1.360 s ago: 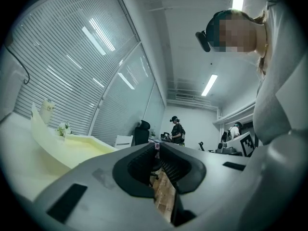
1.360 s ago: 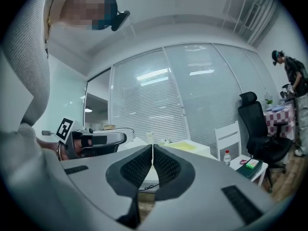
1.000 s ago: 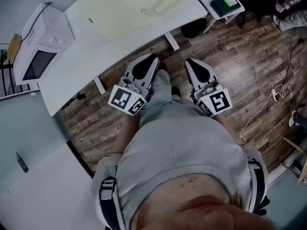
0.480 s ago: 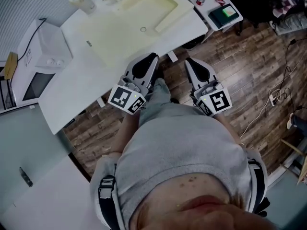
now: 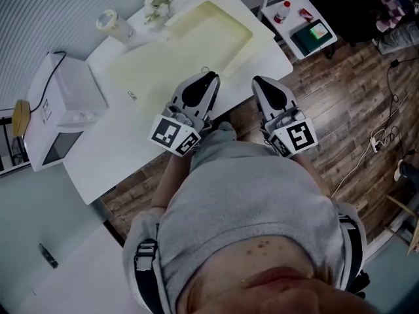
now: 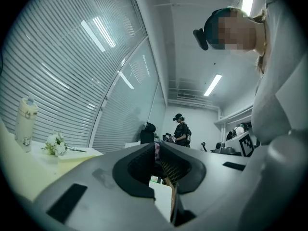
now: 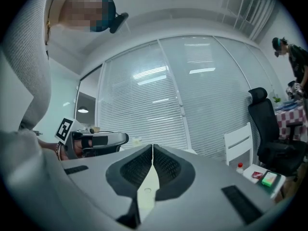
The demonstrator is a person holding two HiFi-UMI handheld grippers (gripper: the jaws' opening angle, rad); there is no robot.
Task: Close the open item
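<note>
The left claw [image 5: 208, 77] shows only a thin slit between its pads, with nothing in it. The right claw [image 5: 257, 81] is pressed together and empty. Both hang close to the person's body above the white table [image 5: 124, 162]. The likely open item, a white box-shaped microwave oven [image 5: 62, 103], sits well off to the left at the table's end; its door cannot be made out. A hard shove there could slide the oven towards the edge rather than latch the door.
</note>
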